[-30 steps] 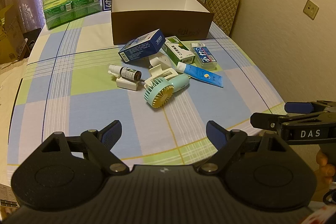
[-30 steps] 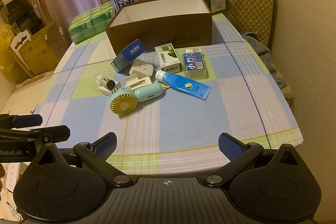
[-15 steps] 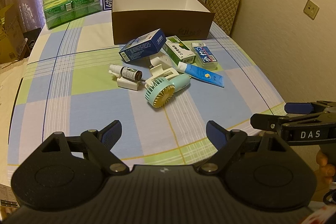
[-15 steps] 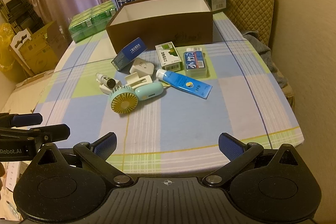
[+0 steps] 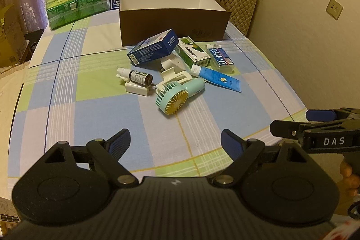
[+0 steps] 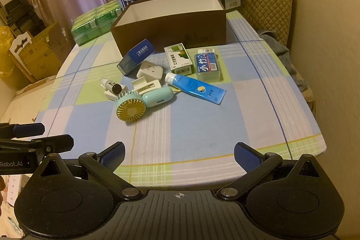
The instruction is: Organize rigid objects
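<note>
- Left gripper [image 5: 175, 141] and right gripper [image 6: 178, 153] both hover at the near edge of the desk [image 6: 202, 127], fingers spread wide, holding nothing.
- Little pile mid-desk: mint fan [image 6: 135, 105], blue tube [image 6: 195, 88], spray bottle [image 5: 135, 75], blue carton [image 5: 155, 47] leaning on the white plug [image 6: 150, 70].
- Brown box [image 5: 173, 24] sits open just behind the pile.

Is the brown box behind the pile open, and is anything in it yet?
Open: the brown box has no lid on, and its white inner walls show. Nothing shows inside, but its floor is hidden behind the front wall, so empty cannot be confirmed.
</note>
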Tool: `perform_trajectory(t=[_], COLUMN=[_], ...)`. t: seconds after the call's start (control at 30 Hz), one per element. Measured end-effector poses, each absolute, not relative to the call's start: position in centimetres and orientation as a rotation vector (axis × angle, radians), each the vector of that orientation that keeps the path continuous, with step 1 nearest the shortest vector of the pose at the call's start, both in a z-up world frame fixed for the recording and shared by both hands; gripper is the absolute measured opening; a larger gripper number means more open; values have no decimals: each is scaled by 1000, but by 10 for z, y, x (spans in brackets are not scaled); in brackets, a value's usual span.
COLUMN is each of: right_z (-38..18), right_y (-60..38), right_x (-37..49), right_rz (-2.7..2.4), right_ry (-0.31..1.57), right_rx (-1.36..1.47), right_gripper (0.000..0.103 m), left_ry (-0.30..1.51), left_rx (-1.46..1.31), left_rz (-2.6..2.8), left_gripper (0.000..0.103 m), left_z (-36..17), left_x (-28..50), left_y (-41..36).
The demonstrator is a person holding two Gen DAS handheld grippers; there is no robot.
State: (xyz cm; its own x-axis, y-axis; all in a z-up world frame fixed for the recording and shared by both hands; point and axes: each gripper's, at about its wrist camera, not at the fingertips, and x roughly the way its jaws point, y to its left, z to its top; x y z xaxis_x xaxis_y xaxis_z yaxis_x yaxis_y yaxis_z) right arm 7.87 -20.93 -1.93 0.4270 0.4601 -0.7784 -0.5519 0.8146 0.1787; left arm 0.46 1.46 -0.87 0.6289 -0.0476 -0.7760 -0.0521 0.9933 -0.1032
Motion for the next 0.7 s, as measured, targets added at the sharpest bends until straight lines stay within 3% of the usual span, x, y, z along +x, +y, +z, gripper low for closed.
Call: perform_trajectory(t=[0.3, 0.7], right_z=[-26, -36], right_y=[-215, -217], right_x=[93, 138], right_rz=[621, 656], right_ry=[942, 940], right_rx=[-88, -94], right_gripper=[101, 91], left_ry=[914, 918], left_rx=[-148, -190], left_rz=[31, 108], left_gripper=[85, 85], left_z=[-18, -22], left_x=[13, 44], left_y=[19, 30])
